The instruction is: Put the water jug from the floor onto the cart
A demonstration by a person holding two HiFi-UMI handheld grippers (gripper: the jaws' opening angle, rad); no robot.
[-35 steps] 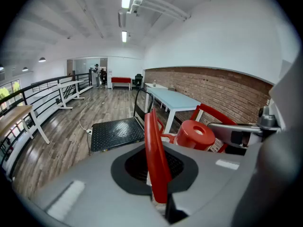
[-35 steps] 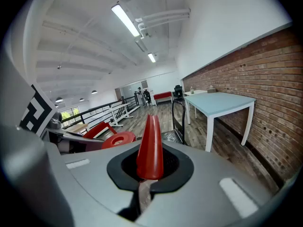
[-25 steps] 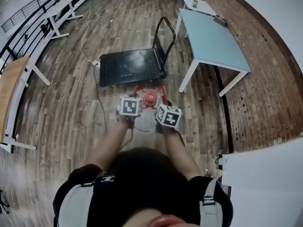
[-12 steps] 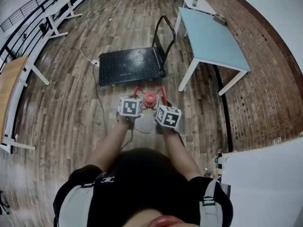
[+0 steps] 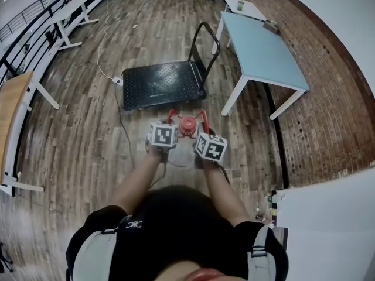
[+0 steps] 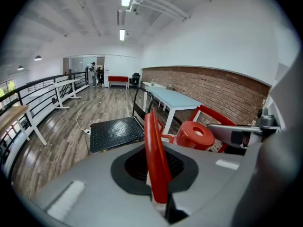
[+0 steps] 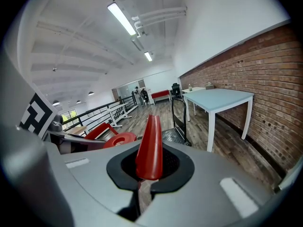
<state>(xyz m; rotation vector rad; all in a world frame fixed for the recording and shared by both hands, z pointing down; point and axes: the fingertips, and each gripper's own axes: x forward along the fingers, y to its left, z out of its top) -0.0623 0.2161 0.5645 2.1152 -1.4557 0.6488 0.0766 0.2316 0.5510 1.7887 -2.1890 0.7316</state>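
The water jug shows in the head view as a red cap [image 5: 187,126] with a red handle loop on each side, just short of the black cart [image 5: 161,84]; its body is hidden under the grippers. My left gripper [image 5: 169,123] is shut on the left red handle [image 6: 155,155]. My right gripper [image 5: 204,127] is shut on the right red handle [image 7: 150,148]. The cap [image 6: 195,135] sits between the two grippers. The cart's upright push bar [image 5: 205,45] stands at its right end.
A light blue table [image 5: 263,51] on white legs stands right of the cart, by the brick wall. A white cable [image 5: 105,63] runs over the wooden floor left of the cart. White desks [image 5: 70,16] and a railing line the left side.
Both grippers, with the jug's cap between them, sit slightly lower in the head view than a second ago. Both grips on the red handles are unchanged.
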